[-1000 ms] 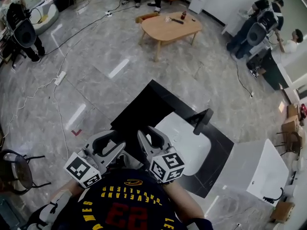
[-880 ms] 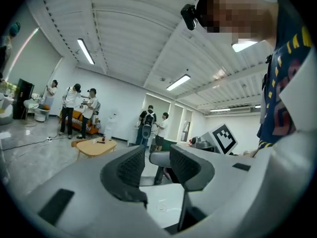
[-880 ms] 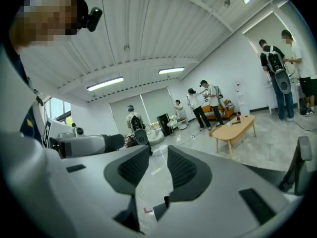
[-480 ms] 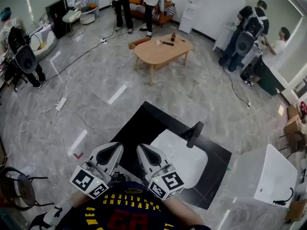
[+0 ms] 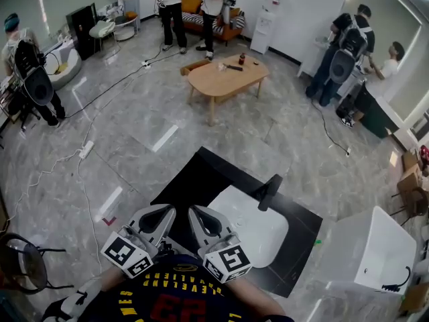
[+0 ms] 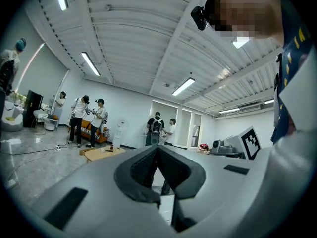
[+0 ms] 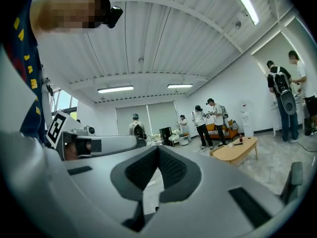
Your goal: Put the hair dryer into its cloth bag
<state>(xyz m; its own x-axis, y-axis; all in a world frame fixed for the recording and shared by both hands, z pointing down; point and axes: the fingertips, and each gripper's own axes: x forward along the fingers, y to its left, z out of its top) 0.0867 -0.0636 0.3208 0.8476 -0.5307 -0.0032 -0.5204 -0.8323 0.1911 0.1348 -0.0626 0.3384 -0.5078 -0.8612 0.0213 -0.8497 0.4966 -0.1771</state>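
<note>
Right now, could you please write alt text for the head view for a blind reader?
The left gripper and right gripper, both empty with fingers shut, are held side by side near the person's chest, over a black mat bearing a white bag and a black hair dryer.

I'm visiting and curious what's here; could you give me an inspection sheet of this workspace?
Surface: black work surface.
Job's things: white cloth bag lying flat; hair dryer at its far edge, not inside.
Clutter: nothing seen.
Grippers: left gripper and right gripper both shut, empty, side by side.
Cables: power strip and black cable on the floor.
Surroundings: wooden coffee table, white box, people standing.
</note>
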